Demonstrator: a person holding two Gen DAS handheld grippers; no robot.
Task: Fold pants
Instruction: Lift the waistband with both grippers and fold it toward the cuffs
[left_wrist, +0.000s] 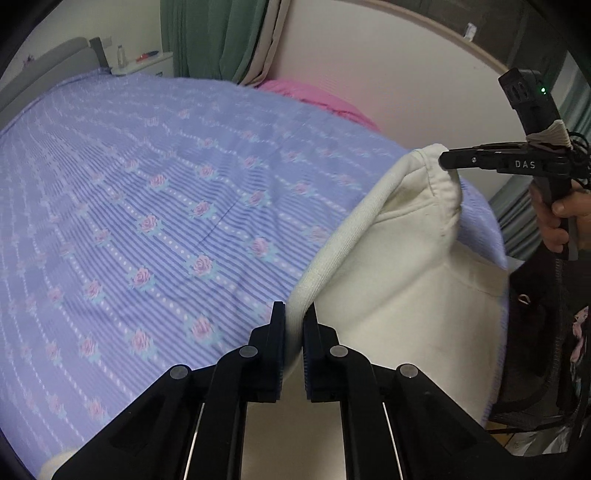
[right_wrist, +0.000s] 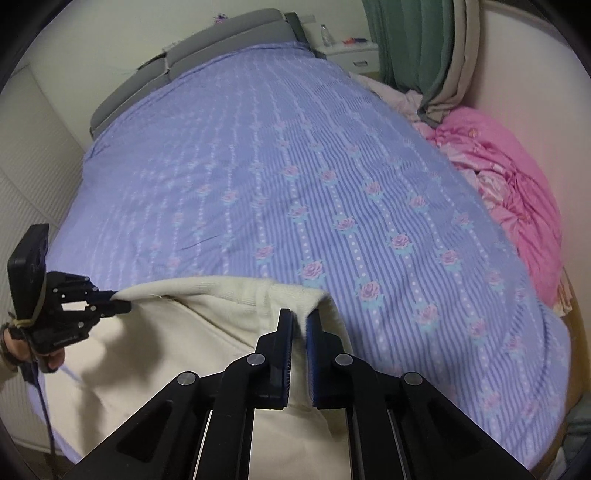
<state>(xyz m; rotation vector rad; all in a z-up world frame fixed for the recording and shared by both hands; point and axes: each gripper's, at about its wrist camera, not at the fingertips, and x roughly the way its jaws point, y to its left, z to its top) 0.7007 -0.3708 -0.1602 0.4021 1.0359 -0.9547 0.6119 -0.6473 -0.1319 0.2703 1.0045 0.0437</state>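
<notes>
Cream pants (left_wrist: 402, 280) hang by their ribbed waistband at the near edge of the bed. My left gripper (left_wrist: 294, 314) is shut on one end of the waistband. My right gripper (right_wrist: 299, 317) is shut on the other end of it. In the left wrist view the right gripper (left_wrist: 443, 158) pinches the far waistband corner, held above the bed. In the right wrist view the left gripper (right_wrist: 123, 301) grips the waistband at the left, and the pants (right_wrist: 177, 350) drape down over the bed edge.
The bed wears a purple striped sheet with roses (right_wrist: 295, 177). A pink bundle of bedding (right_wrist: 509, 177) lies along the right side by the wall. Green curtains (right_wrist: 410, 40) and a white nightstand (left_wrist: 147, 62) stand at the far end. A grey headboard (right_wrist: 229, 40) is behind.
</notes>
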